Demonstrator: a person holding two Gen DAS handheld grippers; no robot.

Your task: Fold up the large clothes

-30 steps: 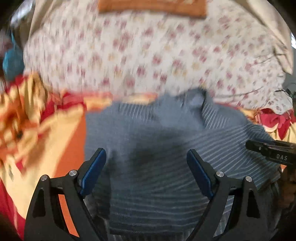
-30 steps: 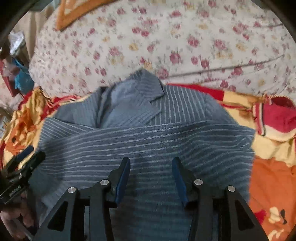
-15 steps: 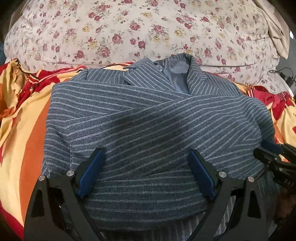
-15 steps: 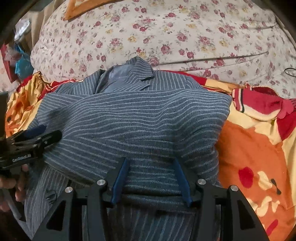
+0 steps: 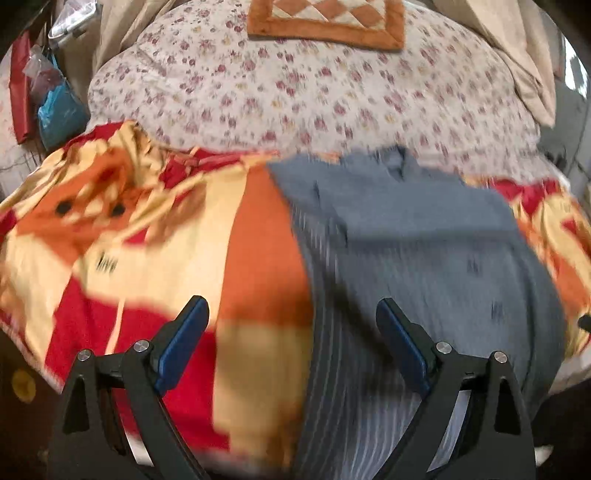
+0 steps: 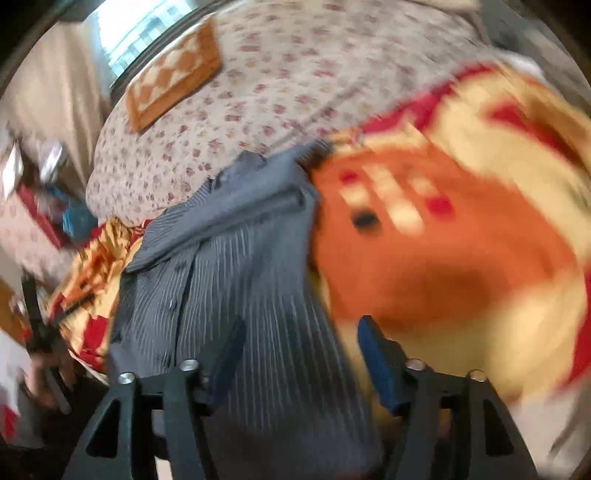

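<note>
A grey pinstriped jacket (image 5: 413, 251) lies on the bed with its sleeves folded across the front; it also shows in the right wrist view (image 6: 236, 266). My left gripper (image 5: 291, 332) is open and empty above the jacket's left edge and the blanket. My right gripper (image 6: 301, 354) is open and empty above the jacket's right edge. Both views are blurred by motion. The left gripper's handle (image 6: 40, 332) shows at the left of the right wrist view.
The jacket rests on a red, orange and yellow blanket (image 5: 155, 258). A floral quilt (image 5: 295, 96) lies behind it, with an orange checked cushion (image 5: 328, 22) on top. Bags and clutter (image 5: 51, 96) sit beside the bed at the left.
Both grippers have pulled back and apart from over the jacket's middle: the left swung to the left edge, the right to the right edge. The jacket stays folded on the blanket.
</note>
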